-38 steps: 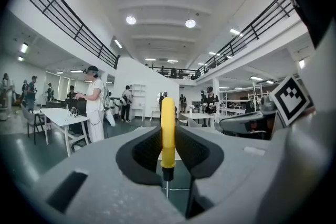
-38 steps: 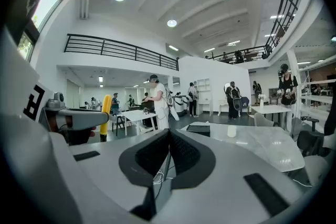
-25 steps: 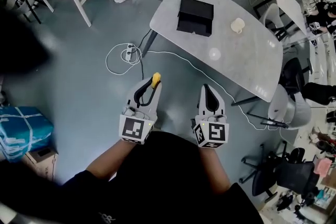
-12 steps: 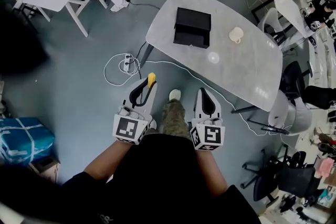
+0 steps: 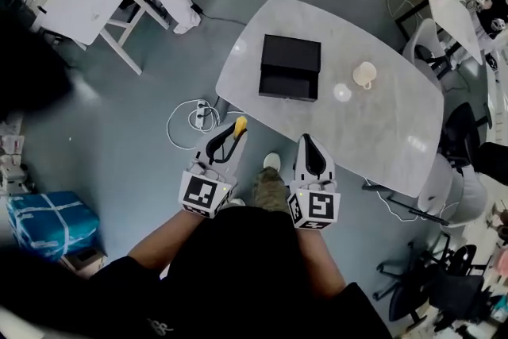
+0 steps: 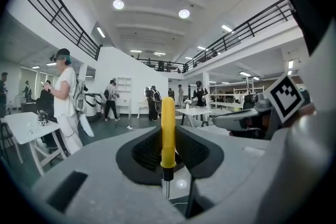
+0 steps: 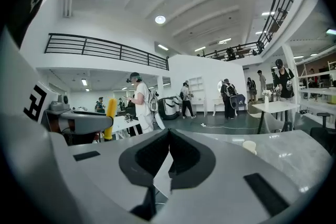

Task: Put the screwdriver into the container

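1. Head view: the left hand-held gripper [image 5: 228, 140] pinches a screwdriver [image 5: 238, 125], whose yellow handle sticks out past the jaw tips.
2. Left gripper view: the yellow handle stands upright between the two dark pads. They press on it from both sides, and the thin metal shaft points back toward the camera.
3. The screwdriver hangs in the air over the floor, just beside the near left edge of the grey surface [image 5: 373, 131], and touches nothing but the pads.
4. The right hand-held gripper [image 5: 310, 145] has its jaws pressed together with nothing between them; in the right gripper view the pads meet at their tips.
5. The two hand-held grippers are level and side by side, both pointing toward the surface.
6. A black container [image 5: 290, 67] lies on the surface near its left edge, well apart from the screwdriver.
7. A pale cup [image 5: 364, 74] stands on the surface to the right of the container.
8. A white cable [image 5: 186, 119] lies coiled on the floor beside the surface's left edge.
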Demonstrator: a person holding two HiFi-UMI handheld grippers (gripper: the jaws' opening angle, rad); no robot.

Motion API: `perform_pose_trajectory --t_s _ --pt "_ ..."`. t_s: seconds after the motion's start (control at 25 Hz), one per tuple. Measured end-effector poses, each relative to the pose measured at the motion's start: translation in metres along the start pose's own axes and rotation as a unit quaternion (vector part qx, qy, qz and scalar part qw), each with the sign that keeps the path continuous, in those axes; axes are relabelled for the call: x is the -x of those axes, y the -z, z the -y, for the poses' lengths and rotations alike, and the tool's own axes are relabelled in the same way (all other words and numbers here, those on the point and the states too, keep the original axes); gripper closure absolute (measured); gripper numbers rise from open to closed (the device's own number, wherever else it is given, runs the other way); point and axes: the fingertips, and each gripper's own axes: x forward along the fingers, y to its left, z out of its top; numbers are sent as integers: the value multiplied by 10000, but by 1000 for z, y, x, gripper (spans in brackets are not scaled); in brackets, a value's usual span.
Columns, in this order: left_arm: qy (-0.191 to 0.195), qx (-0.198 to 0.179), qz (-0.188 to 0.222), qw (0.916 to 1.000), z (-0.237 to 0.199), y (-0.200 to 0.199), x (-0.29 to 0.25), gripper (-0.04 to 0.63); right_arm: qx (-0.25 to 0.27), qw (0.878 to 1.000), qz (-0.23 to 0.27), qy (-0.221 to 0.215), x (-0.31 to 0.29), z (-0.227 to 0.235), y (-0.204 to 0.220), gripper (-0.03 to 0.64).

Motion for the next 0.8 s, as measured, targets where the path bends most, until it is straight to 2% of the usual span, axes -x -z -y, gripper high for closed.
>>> perform_pose_trajectory --t_s 0.24,0.44,0.68,0.8 --pt "279 -500 -547 9969 4 33 -98 506 -185 9996 -226 41 -44 56 7 606" --pt "373 -520 -1164 9911 2 76 -172 506 -130 9983 -536 -160 -87 88 28 606" --pt "625 -1167 -1565 9788 1 131 -244 506 -323 9939 -1000 -343 -140 120 59 606" --pt "845 -1254 -1824 9715 -2 158 -275 506 -428 9922 -1130 -318 -156 132 69 606"
